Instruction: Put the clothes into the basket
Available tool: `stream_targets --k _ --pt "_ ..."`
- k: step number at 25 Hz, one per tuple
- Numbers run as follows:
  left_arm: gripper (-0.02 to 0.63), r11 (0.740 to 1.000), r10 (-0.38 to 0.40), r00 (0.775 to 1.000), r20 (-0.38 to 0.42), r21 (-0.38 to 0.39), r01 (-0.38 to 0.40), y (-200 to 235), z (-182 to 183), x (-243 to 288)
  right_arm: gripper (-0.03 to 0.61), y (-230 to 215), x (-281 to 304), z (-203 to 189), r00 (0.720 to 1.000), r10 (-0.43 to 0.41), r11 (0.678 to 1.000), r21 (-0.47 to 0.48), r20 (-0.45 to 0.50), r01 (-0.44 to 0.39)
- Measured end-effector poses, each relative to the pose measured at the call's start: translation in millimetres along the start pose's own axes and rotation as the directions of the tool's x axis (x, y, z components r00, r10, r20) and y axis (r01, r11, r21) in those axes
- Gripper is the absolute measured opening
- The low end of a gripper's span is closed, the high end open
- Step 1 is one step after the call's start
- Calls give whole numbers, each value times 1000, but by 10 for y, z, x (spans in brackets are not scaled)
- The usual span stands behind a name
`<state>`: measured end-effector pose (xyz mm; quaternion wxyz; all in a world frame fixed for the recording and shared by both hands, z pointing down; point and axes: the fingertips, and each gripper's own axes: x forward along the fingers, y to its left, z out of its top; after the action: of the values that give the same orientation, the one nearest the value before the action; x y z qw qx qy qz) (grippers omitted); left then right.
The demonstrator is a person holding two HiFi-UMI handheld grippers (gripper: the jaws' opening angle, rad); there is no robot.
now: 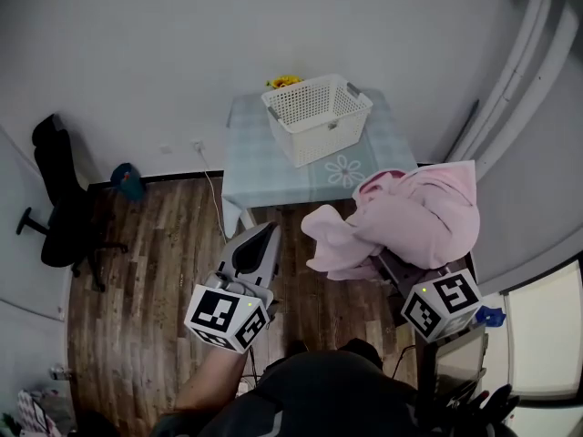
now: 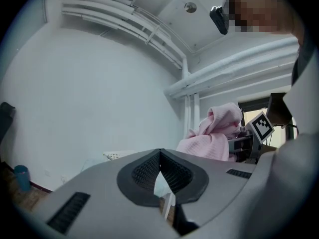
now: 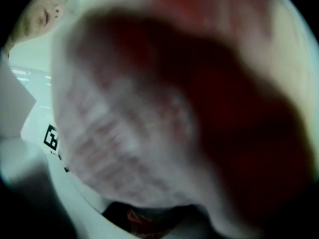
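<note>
Pink clothes (image 1: 414, 217) hang bunched in the right tongs (image 1: 405, 271), clamped wide around the bulk, just short of the desk (image 1: 264, 167). Left tongs (image 1: 266, 233) are closed and empty. I'd lift the trailing fold clear over the basket (image 1: 305, 148) rim before releasing.

Our left claw (image 1: 265, 234) points level and forward. Its jaws are closed tip to tip with nothing between them, its marker cube (image 1: 228, 315) sits nearest us, and our forearm (image 1: 194, 390) is behind it. Our right claw (image 1: 401, 273) reaches forward alongside, well apart from the left. Its jaws are buried in the pink cloth (image 1: 414, 215) it carries, and its own cube (image 1: 442, 303) faces up.
</note>
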<state>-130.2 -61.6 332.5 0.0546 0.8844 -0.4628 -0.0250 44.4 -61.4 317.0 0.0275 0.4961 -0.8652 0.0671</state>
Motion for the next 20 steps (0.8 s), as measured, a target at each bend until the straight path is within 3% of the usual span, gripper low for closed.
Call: stream_targets --k 4,11,17,20 --pt "8 1000 -21 1000 -11 16 21 115 -3 108 360 -46 183 -29 1000 -11 1000 14 -14 11" --pt "8 1000 10 1000 -11 17 -10 423 -56 428 360 -294 510 -16 1000 3 1000 22 -20 -3" --pt "8 997 82 996 -21 11 -82 650 -18 809 360 -572 874 93 998 53 998 25 -15 -53" --pt "8 993 106 993 -45 58 -104 712 43 1141 360 -830 1076 216 997 73 997 22 4 -73"
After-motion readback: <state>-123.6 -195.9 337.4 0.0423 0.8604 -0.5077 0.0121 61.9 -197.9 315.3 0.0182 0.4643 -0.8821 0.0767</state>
